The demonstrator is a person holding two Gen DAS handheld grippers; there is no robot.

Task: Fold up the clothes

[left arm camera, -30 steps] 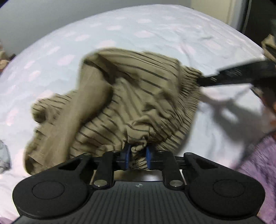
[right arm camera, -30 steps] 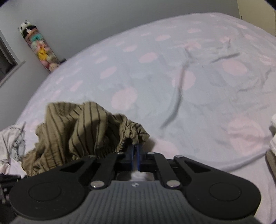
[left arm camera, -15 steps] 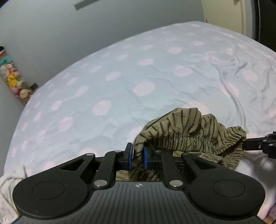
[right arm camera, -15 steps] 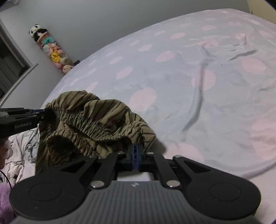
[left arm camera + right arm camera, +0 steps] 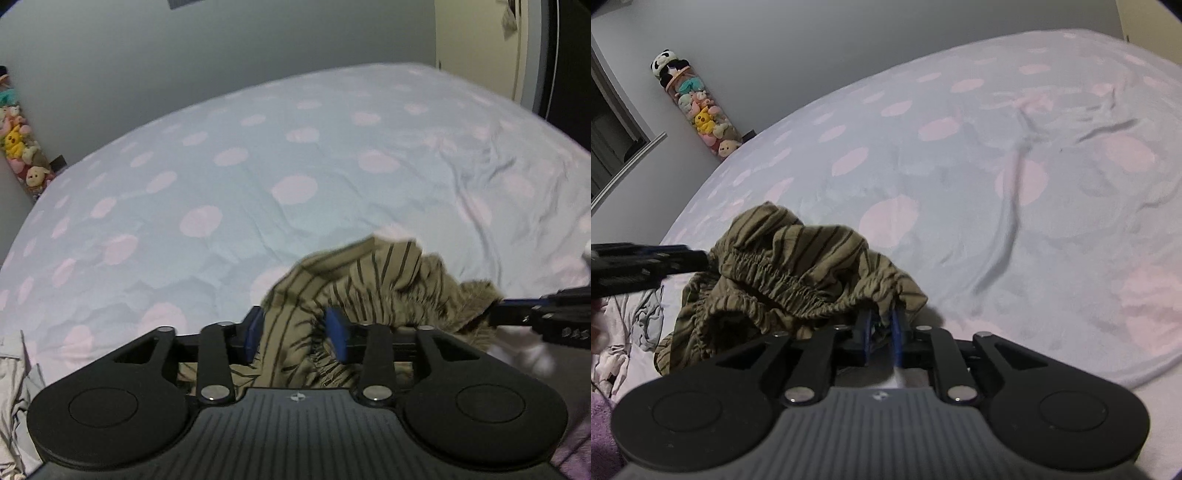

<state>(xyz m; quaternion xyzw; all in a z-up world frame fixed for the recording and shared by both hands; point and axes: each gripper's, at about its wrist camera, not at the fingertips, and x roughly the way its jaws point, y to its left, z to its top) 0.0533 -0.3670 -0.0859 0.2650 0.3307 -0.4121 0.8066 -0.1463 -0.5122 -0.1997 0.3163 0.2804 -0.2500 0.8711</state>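
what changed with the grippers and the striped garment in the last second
Both grippers are letting go: the left gripper has spread wide, jaws opening with the olive striped garment loose between them; the right gripper is opening too, cloth still between its fingers. The garment stays bunched on the spotted bedsheet.

— What's that bundle over the bed?

— A pair of olive shorts [image 5: 798, 273] with thin dark stripes, bunched and crumpled. The gathered elastic waistband [image 5: 775, 284] hangs slack across the middle.

— Lying flat?

— No — the top is raised, the lower folds drooping toward the dotted sheet.
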